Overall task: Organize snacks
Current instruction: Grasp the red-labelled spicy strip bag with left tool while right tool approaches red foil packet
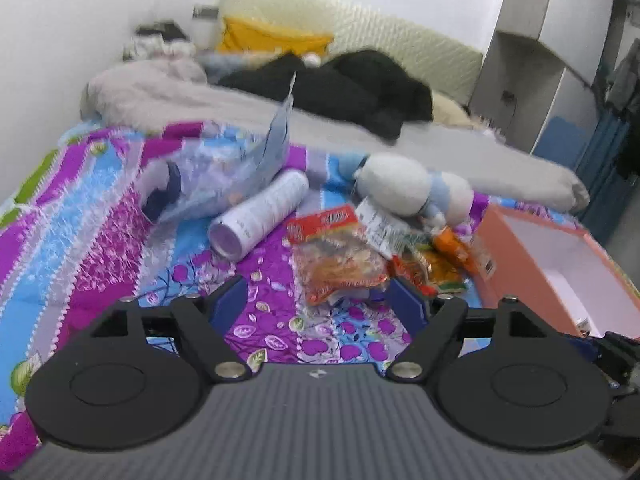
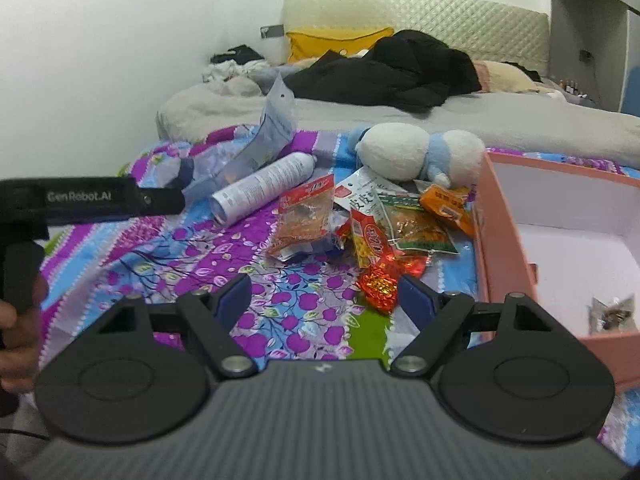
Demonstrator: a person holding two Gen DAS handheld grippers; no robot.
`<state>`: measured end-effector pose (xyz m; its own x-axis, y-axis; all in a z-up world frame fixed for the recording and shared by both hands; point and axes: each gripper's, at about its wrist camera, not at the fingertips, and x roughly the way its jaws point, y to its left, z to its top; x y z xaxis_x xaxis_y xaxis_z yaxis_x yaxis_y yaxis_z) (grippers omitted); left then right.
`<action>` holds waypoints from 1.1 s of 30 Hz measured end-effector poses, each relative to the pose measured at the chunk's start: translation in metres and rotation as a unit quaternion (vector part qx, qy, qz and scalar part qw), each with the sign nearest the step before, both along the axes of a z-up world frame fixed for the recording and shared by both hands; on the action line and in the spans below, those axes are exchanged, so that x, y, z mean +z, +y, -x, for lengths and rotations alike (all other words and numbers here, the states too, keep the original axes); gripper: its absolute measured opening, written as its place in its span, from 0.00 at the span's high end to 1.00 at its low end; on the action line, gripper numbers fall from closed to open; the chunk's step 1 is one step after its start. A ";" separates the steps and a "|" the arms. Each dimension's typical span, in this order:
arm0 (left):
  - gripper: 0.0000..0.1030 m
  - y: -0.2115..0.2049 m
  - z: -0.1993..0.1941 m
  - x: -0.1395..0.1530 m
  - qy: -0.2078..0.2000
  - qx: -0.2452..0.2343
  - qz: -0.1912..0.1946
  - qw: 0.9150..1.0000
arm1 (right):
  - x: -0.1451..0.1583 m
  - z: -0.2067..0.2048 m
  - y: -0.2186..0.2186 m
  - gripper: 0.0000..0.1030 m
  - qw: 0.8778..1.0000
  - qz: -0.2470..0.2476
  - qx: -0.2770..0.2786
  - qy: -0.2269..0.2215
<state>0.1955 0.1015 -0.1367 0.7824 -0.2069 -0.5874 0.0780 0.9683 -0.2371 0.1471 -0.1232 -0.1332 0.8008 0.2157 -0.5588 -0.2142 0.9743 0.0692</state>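
Several snack packets (image 1: 340, 256) (image 2: 360, 228) lie in a heap on the flowered bedspread, red, orange and green. A pink box (image 2: 504, 236) (image 1: 508, 264) stands open to their right, with one small packet (image 2: 612, 312) inside. My left gripper (image 1: 320, 300) is open and empty, just short of the red packet. My right gripper (image 2: 324, 296) is open and empty, its right finger beside a shiny red packet (image 2: 378, 284). The left gripper's body (image 2: 92, 200) shows at the left of the right wrist view.
A white spray can (image 2: 264, 188) (image 1: 260, 212) lies left of the snacks, by a silvery bag (image 2: 276, 128). A white and blue plush toy (image 2: 420, 152) (image 1: 412, 184) sits behind them. Black clothes (image 2: 400, 68) and a yellow pillow (image 2: 332, 40) lie further back.
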 end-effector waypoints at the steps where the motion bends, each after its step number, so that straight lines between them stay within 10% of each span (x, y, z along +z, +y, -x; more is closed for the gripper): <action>1: 0.21 0.000 -0.008 -0.004 0.012 -0.005 0.005 1.000 | -0.005 -0.005 0.001 0.21 1.000 0.004 0.001 0.003; 21: 0.21 -0.019 -0.147 -0.087 0.161 -0.035 0.001 0.986 | -0.048 -0.058 0.010 0.21 0.998 0.044 -0.021 0.043; 33: 0.04 -0.017 -0.204 -0.108 0.173 -0.048 0.091 0.979 | -0.076 -0.097 -0.001 0.21 0.997 0.045 -0.058 0.029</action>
